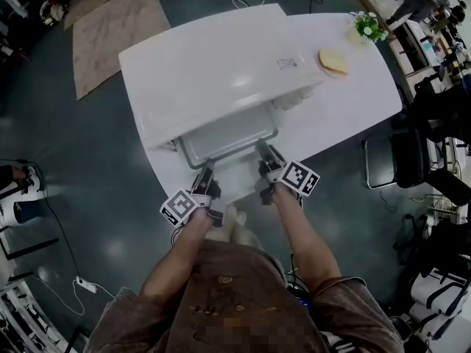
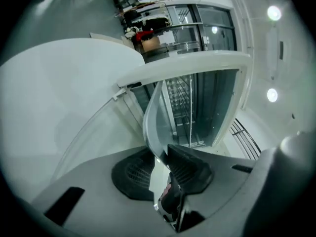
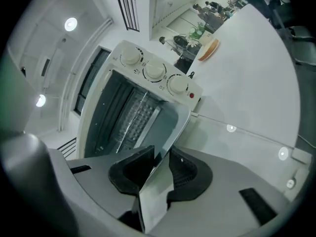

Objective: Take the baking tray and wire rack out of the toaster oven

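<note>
The white toaster oven [image 1: 213,65] stands on a white table [image 1: 353,116]. A silver baking tray [image 1: 224,134] sticks halfway out of its front toward me. My left gripper [image 1: 206,176] is shut on the tray's near rim at the left, and my right gripper [image 1: 263,151] is shut on it at the right. In the left gripper view the tray's edge [image 2: 154,122] runs between the pads of the left gripper [image 2: 162,163]. The wire rack [image 2: 180,95] shows inside the oven. In the right gripper view the tray [image 3: 170,125] sits in the right gripper [image 3: 159,168], below the rack [image 3: 134,115].
Three knobs [image 3: 154,71] sit on the oven's control panel. A bread-like piece [image 1: 333,61] and a small plant [image 1: 368,26] are on the table's far right. A chair [image 1: 383,160] stands right of the table, a rug [image 1: 110,28] far left.
</note>
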`<state>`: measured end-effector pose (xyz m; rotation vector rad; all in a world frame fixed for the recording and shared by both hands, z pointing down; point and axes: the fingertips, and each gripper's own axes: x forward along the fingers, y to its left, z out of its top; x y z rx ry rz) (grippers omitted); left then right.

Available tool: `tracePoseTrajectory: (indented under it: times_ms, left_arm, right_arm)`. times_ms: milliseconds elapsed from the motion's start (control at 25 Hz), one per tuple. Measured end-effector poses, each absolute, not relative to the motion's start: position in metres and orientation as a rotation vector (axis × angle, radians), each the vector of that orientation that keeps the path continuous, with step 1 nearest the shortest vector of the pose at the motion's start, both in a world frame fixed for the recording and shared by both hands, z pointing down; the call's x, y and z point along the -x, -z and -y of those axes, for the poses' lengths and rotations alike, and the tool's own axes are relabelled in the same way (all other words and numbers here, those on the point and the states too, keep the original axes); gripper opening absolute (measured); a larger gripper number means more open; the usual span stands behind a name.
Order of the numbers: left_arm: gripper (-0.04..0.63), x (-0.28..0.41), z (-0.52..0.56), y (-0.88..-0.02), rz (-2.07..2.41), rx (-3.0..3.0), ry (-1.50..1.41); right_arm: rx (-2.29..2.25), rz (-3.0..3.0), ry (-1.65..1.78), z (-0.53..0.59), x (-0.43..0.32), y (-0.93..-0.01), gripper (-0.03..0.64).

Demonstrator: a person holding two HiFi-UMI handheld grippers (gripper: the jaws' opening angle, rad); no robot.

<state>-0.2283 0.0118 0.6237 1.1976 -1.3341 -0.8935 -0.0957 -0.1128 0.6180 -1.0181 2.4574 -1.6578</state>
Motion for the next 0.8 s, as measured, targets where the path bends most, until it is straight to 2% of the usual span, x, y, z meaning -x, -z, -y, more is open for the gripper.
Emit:
tracePoseTrajectory:
  times_ms: [800]
  left_arm:
    - [0.075, 0.135, -0.1, -0.602, 1.171, -1.311, 0.767]
  right_arm:
    - [1.135, -2.296, 1.63, -0.003, -0.016, -0.605, 0.087]
